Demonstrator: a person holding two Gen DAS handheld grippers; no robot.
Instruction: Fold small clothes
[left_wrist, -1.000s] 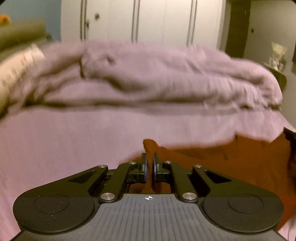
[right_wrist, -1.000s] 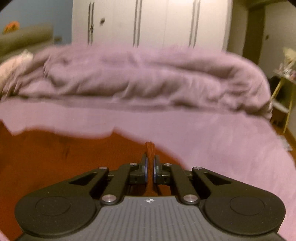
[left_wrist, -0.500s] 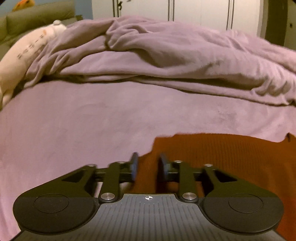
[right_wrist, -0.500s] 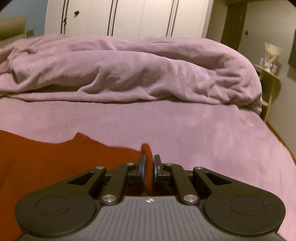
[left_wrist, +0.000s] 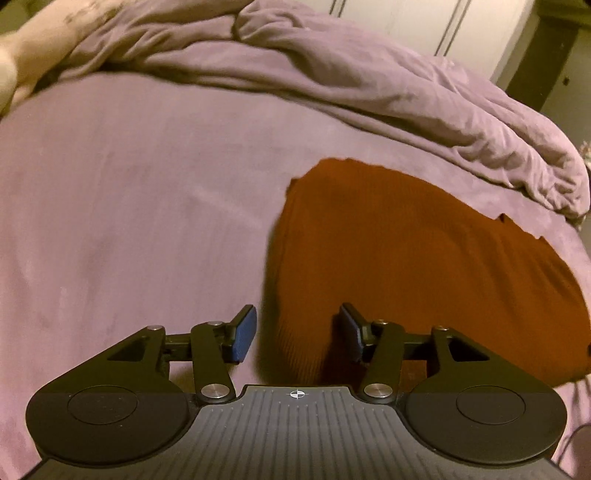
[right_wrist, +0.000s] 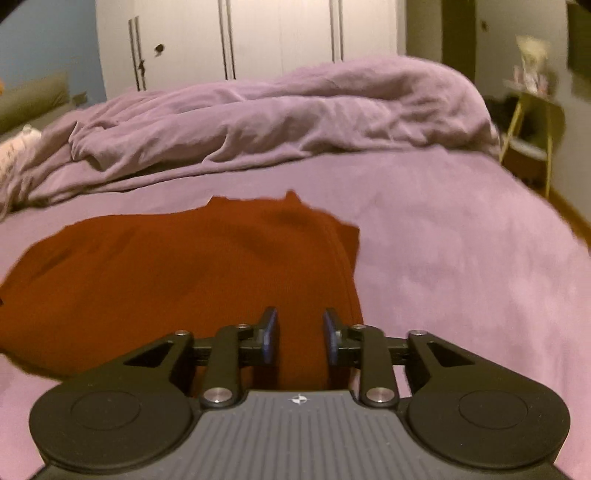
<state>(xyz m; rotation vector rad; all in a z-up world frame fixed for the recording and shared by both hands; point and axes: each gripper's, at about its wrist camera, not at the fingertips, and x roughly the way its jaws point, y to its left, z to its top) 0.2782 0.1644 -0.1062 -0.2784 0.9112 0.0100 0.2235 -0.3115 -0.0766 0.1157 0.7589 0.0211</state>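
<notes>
**Asker:** Where is the garment lying, and which way is it running from the tongs?

**Describer:** A rust-orange ribbed knit garment (left_wrist: 424, 258) is lying flat on a mauve, velvety bedspread (left_wrist: 129, 221). From the left gripper (left_wrist: 297, 332), it is spreading forward and to the right; its left edge, which looks like a rounded fold, is passing between the two blue-padded fingers (left_wrist: 243, 332). In the right wrist view the same garment (right_wrist: 166, 273) is spreading forward and to the left of the right gripper (right_wrist: 300, 336), with its right edge, showing stacked layers, sitting just ahead of the tongs. So the long axis appears to be running side to side, from one gripper across to the other.

**Asker:** Are the tongs gripping anything?

**Describer:** No. Both pairs are standing apart, the left wider than the right, and neither is pinching cloth. Each is hovering at its own end of the garment's near edge, about equally close.

**Asker:** How is the cloth looking and feeling?

**Describer:** It is showing fine ribs, soft and limp, with shallow ripples and small points of fabric along the far edge. I judge it would slump and slide if pinched at a single layer, so the coming grasp is likely needing all layers at each edge.

**Asker:** Anything else nearby?

**Describer:** A rumpled lilac duvet (right_wrist: 277, 122) is piled across the far side of the bed, well apart from the garment, with white wardrobe doors (right_wrist: 258, 37) behind it.
</notes>
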